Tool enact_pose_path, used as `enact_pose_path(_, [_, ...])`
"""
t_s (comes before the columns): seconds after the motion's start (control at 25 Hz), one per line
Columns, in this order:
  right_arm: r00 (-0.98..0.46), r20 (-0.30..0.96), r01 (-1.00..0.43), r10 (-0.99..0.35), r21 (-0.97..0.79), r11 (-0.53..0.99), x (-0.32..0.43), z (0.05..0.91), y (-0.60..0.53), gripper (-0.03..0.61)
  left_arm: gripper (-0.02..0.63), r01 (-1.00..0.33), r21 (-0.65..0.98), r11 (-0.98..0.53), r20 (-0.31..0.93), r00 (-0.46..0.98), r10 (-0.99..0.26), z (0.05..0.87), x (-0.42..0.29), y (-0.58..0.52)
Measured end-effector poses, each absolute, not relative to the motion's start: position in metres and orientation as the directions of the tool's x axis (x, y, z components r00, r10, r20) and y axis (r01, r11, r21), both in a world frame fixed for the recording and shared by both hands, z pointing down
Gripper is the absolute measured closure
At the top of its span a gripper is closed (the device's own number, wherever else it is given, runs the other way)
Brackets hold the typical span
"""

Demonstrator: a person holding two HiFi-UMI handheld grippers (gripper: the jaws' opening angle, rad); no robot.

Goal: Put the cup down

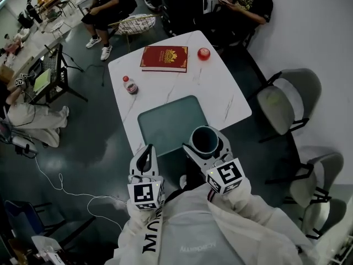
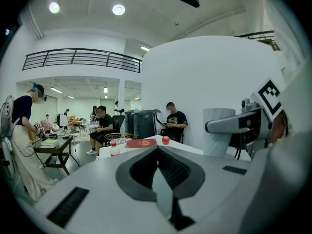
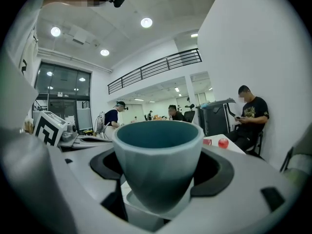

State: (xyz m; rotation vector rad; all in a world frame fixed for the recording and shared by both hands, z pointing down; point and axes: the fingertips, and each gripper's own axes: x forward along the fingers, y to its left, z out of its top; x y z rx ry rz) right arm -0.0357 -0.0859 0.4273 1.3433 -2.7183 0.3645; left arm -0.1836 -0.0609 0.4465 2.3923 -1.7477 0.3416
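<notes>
A teal cup [image 1: 205, 138] stands upright between the jaws of my right gripper [image 1: 207, 144], which is shut on it above the near right corner of a teal mat [image 1: 165, 120] on the white table [image 1: 220, 87]. In the right gripper view the cup [image 3: 158, 160] fills the middle, its rim level. My left gripper [image 1: 144, 154] hangs beside it at the table's near edge, shut and empty. In the left gripper view its jaws [image 2: 158, 151] meet at a point, and the cup [image 2: 220, 130] shows at the right in the other gripper.
A red book [image 1: 164, 58], a small red ball [image 1: 203, 53] and a red-capped bottle [image 1: 130, 85] lie on the far half of the table. Grey chairs [image 1: 287, 101] stand to the right. People sit beyond the table's far end.
</notes>
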Motion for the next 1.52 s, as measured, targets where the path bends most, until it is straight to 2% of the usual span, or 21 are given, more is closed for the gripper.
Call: enact_pose_path(1.52, [-0.630,0.260,-0.771,-0.732,-0.092,0.630,-0.048,0.502,-0.242,0.190,0.603,-0.953,-0.029,-0.300,0.294,0.279,-0.914,0.509,-0.168,-0.220])
